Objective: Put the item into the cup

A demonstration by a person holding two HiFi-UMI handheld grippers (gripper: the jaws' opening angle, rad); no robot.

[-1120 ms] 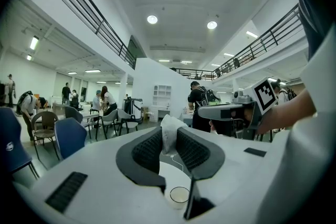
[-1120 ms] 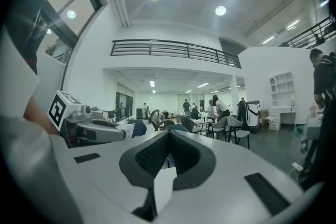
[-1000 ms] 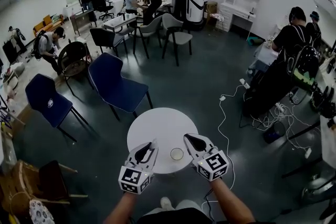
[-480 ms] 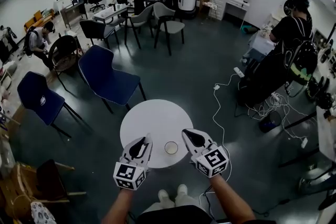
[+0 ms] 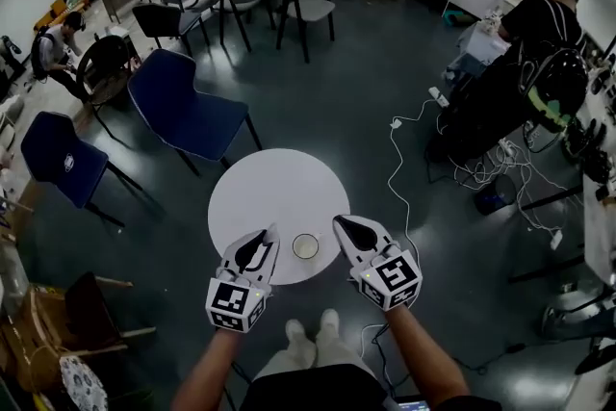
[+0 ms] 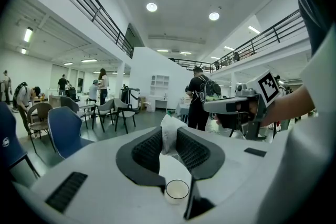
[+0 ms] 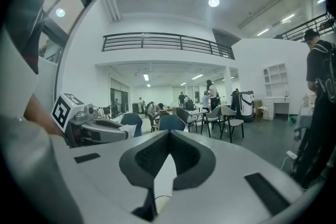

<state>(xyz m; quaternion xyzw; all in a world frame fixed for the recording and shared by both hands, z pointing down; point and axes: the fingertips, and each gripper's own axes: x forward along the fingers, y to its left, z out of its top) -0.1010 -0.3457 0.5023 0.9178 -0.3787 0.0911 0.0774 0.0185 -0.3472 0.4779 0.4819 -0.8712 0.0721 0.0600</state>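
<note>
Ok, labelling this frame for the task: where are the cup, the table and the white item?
cup [image 5: 305,246]: head view, its open mouth.
table [image 5: 269,192]: head view, bare top beyond the cup.
white item [image 6: 168,132]: left gripper view, its middle.

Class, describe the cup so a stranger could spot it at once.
Find the round white table beside the blue chairs. At its near edge, between the left gripper and the right gripper, stands a pale cup, the only thing on that tabletop.
</note>
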